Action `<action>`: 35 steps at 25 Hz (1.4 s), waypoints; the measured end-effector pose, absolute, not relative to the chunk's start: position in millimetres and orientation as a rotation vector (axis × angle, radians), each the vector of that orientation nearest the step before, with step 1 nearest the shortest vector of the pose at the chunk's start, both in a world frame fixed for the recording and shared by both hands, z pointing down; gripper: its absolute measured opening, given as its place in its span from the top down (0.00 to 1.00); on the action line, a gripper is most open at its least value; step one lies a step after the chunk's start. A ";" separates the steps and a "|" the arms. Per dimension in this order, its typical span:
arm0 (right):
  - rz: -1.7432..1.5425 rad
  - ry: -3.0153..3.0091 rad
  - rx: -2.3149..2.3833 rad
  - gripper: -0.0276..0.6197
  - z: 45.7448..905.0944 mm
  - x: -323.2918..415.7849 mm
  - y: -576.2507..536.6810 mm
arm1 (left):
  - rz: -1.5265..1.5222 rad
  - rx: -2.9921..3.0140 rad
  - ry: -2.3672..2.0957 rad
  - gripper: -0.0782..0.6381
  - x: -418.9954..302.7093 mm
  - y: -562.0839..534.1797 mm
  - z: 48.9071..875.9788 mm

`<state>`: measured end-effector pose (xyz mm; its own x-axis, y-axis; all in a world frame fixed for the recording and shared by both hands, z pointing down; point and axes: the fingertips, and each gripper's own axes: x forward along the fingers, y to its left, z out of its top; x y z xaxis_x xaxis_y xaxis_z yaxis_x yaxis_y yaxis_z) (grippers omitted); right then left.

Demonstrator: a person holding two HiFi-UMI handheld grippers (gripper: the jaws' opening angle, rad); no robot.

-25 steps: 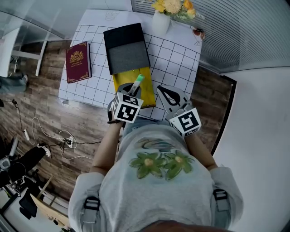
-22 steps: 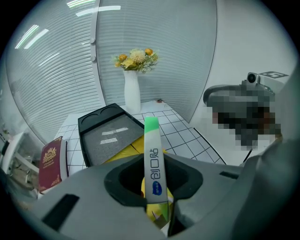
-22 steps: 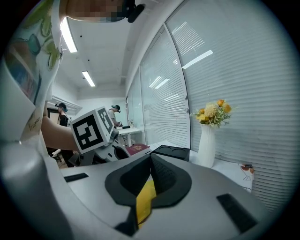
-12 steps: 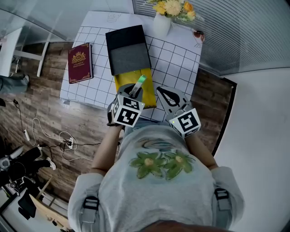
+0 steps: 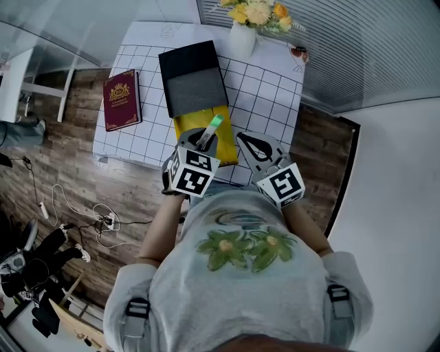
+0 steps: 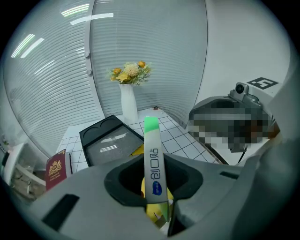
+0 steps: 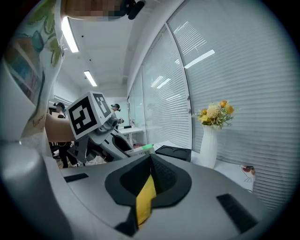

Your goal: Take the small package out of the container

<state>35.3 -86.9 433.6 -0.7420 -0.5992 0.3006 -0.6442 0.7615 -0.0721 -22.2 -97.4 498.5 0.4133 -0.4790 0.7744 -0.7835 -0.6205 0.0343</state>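
**Left hand-held gripper pinches the small package over the yellow bag**

The left hand-held gripper is pinching the small package. Its two jaws press on the low part of the package, one on each side. The package is a long thin white strip with a green end. The green end pokes out past the tips of the jaws, away from the person. The low end sits right by the yellow bag, just under the jaws. I cannot tell if that end is inside the bag or out of it.

From the head view, the left hand-held gripper is above the yellow bag, and the small package points out in front of it.

The right hand-held gripper has its jaws pressed together. A thin strip of the yellow bag is caught between them. In the head view the right hand-held gripper is just beside the left one, at the bag's right edge.

In front of both hand-held grippers, past the bag, lies a black box with a grey inside. The bag's far end touches it. Farther ahead stands a white vase with yellow flowers. Off to the left of the left hand-held gripper lies a red book. All of these sit on the tabletop, which has a white cloth with a grid of lines.
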 end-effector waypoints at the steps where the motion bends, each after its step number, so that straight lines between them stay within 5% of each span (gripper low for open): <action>1: 0.253 -2.698 0.974 0.95 433.4 35.3 -86.7 | 1.060 2.288 -1.080 0.76 -21.7 -97.4 496.2; 35: 0.212 -2.707 0.911 0.95 430.9 27.3 -65.7 | 1.108 2.396 -1.104 0.76 -17.1 -82.6 463.5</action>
<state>27.3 -65.7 430.9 -0.7635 -0.5693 0.3049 -0.6099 0.7909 -0.0502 -17.1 -82.6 463.5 0.4142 -0.5263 0.7426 -0.7406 -0.6692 -0.0612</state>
